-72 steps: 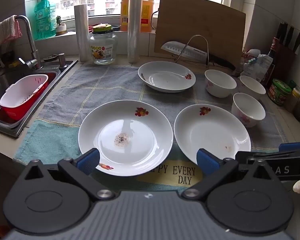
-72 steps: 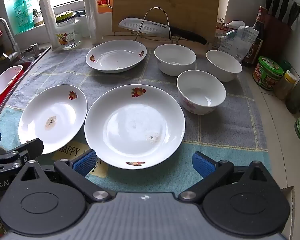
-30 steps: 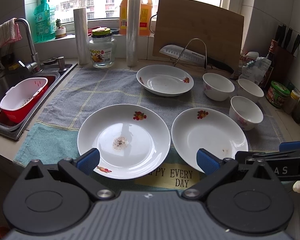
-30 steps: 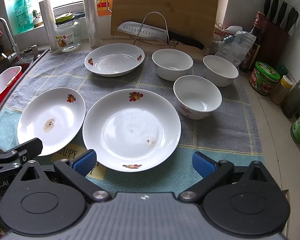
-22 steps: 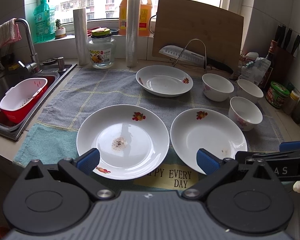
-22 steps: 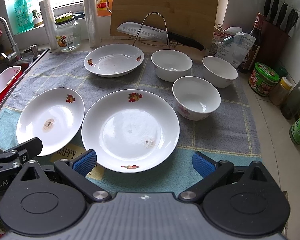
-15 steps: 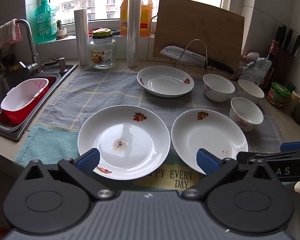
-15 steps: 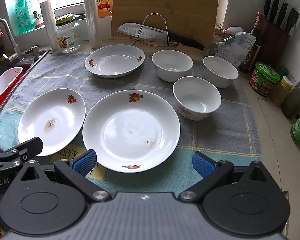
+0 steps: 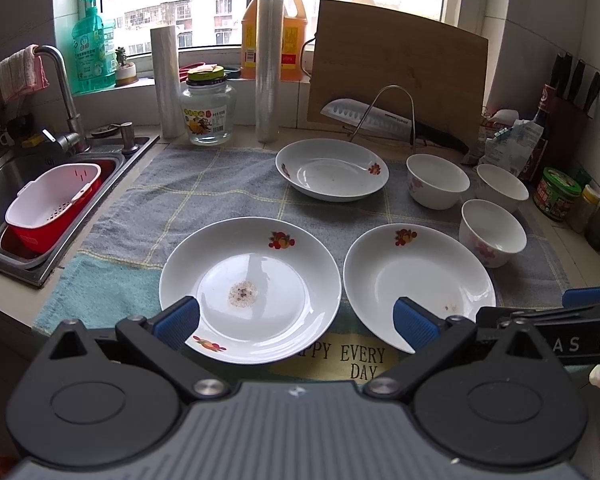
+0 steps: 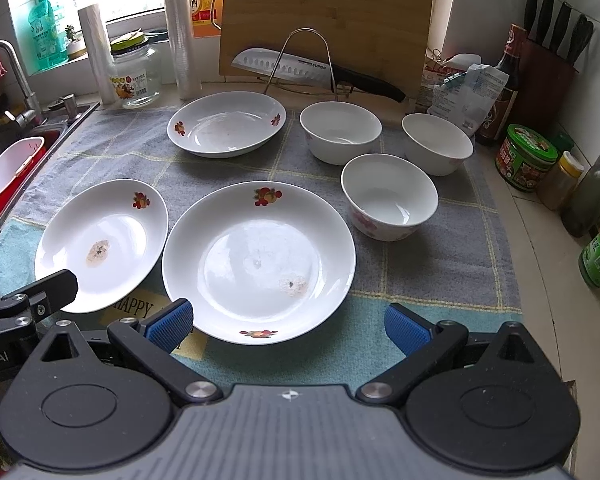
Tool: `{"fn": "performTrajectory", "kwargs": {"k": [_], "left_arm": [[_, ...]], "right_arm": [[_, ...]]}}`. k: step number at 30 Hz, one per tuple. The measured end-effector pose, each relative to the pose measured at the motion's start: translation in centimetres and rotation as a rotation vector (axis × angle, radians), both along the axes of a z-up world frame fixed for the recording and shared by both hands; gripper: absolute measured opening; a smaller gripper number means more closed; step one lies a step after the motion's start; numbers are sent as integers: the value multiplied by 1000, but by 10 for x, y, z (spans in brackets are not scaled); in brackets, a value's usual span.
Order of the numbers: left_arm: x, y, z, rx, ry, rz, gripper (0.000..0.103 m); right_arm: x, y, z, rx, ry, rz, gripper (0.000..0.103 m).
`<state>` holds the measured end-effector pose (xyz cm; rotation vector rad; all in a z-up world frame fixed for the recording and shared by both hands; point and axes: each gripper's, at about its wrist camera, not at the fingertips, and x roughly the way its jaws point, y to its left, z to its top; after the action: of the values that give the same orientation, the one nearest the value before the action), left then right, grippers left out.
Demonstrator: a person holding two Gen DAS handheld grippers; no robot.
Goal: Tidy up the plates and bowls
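Observation:
Three white flowered plates lie on a towel: a near left plate (image 9: 250, 288) (image 10: 100, 242), a near right plate (image 9: 418, 280) (image 10: 258, 260) and a far plate (image 9: 332, 168) (image 10: 226, 124). Three white bowls stand to the right: a near bowl (image 9: 492, 232) (image 10: 388, 196), a far left bowl (image 9: 437, 180) (image 10: 340, 132) and a far right bowl (image 9: 502, 186) (image 10: 438, 142). My left gripper (image 9: 296, 322) is open and empty at the near left plate's front rim. My right gripper (image 10: 286, 326) is open and empty at the near right plate's front rim.
A sink (image 9: 4, 168) with a red-and-white strainer basket (image 9: 52, 208) lies at the left. A knife on a wire rack (image 10: 300, 68), a cutting board (image 10: 328, 20), a jar (image 9: 208, 112) and rolls stand at the back. Jars and bottles (image 10: 526, 156) line the right edge.
Both grippers have drifted slightly; the view has shifted a little. Both stay open and empty. No dish has moved.

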<state>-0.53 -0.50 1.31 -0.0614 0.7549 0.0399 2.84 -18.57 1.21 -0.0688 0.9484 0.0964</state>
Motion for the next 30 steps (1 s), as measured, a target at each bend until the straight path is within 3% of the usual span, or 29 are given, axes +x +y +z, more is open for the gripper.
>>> {"fn": "performTrajectory", "kwargs": {"k": [21, 30], "left_arm": [[-18, -2, 1, -12, -58, 22, 102], [-18, 14, -8, -21, -62, -8, 102]], "right_arm": [[1, -15, 0, 61, -99, 120, 103], [3, -7, -8, 89, -94, 123, 103]]}}
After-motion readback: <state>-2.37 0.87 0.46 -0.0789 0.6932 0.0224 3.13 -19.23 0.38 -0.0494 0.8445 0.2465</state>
